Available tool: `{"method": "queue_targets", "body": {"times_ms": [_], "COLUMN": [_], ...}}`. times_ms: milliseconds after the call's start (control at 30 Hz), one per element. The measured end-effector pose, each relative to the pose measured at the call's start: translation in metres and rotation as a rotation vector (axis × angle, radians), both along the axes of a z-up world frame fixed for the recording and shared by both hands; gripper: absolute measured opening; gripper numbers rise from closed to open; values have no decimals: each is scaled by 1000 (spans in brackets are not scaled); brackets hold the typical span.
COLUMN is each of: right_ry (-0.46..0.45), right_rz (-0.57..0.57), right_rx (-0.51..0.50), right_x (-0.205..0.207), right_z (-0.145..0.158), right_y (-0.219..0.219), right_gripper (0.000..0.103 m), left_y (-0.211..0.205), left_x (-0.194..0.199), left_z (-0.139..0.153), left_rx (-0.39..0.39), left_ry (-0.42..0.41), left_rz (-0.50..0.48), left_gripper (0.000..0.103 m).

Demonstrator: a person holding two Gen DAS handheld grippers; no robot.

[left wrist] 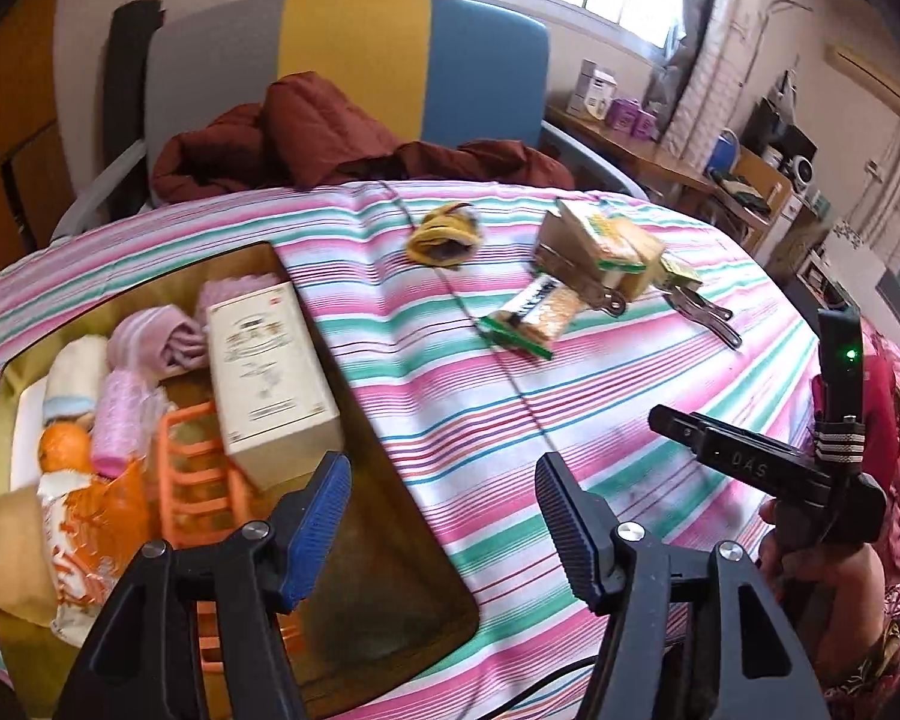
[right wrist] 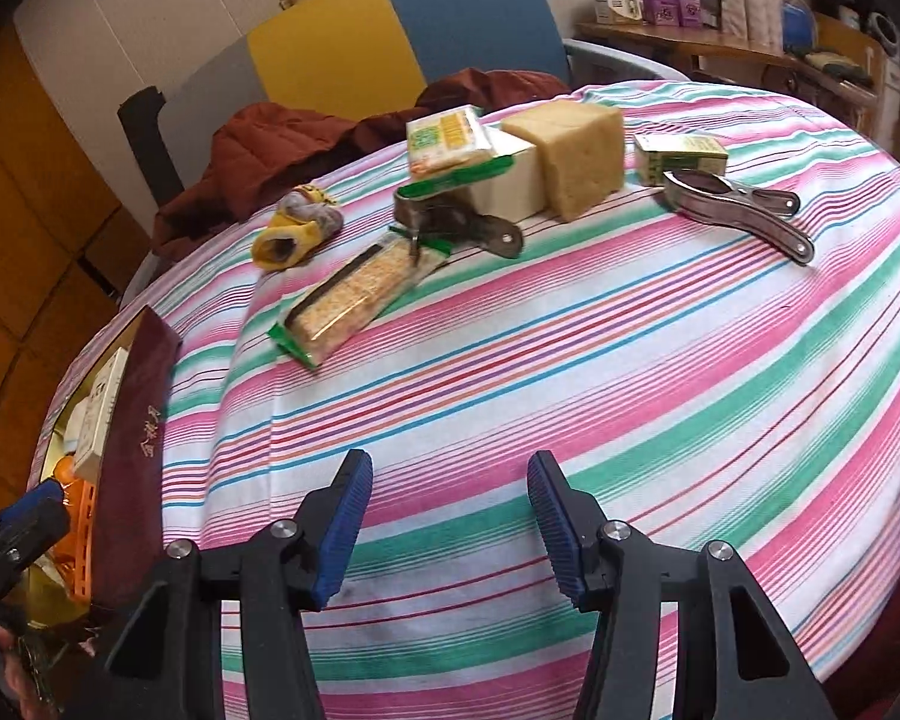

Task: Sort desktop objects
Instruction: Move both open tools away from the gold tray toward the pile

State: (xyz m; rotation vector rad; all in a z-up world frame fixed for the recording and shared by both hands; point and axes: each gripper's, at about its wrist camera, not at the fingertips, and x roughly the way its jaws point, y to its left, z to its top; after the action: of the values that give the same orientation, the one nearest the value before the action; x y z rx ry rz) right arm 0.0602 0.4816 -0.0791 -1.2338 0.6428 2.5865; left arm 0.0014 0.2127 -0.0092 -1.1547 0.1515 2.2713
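Both sets of jaws gaped, released, gripping nothing. Left gripper (left wrist: 444,519) over gold-lined open storage box (left wrist: 354,612), contents partly blurred; right gripper (right wrist: 450,525) over pink-striped desk cloth (right wrist: 630,360).

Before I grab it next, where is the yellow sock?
In the right wrist view the yellow sock lies on the striped cloth, upper left, just left of the cracker packet.
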Motion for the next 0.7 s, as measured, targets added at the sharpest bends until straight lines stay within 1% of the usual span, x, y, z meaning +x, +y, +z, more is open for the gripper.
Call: {"method": "queue_targets", "body": {"times_ms": [100, 200, 367, 500, 567, 600, 633, 700], "right_ry": [15, 18, 18, -34, -49, -57, -64, -102], "right_rz": [-8, -3, -6, 6, 13, 12, 9, 9], "right_rx": [-7, 20, 81, 178, 224, 253, 273, 296], "right_x": [4, 5, 6, -2, -7, -11, -15, -27], "right_z": [0, 1, 9, 18, 23, 26, 29, 33], "right_y": [6, 10, 35, 67, 84, 94, 106, 132], "right_gripper": [55, 55, 55, 65, 68, 73, 82, 89], "left_y": [16, 30, 52, 67, 74, 78, 83, 91], "left_x": [2, 0, -8, -15, -17, -18, -19, -22], "left_z": [1, 2, -1, -3, -5, -7, -9, -12], "left_rx": [-14, -25, -37, -28, -31, -38, -51, -69], "left_ry": [5, 7, -35, -86, -97, -100, -104, -112], "left_rz": [-38, -63, -88, -97, -100, -105, -114, -131], "left_gripper": [65, 65, 65, 65, 66, 66, 66, 67]}}
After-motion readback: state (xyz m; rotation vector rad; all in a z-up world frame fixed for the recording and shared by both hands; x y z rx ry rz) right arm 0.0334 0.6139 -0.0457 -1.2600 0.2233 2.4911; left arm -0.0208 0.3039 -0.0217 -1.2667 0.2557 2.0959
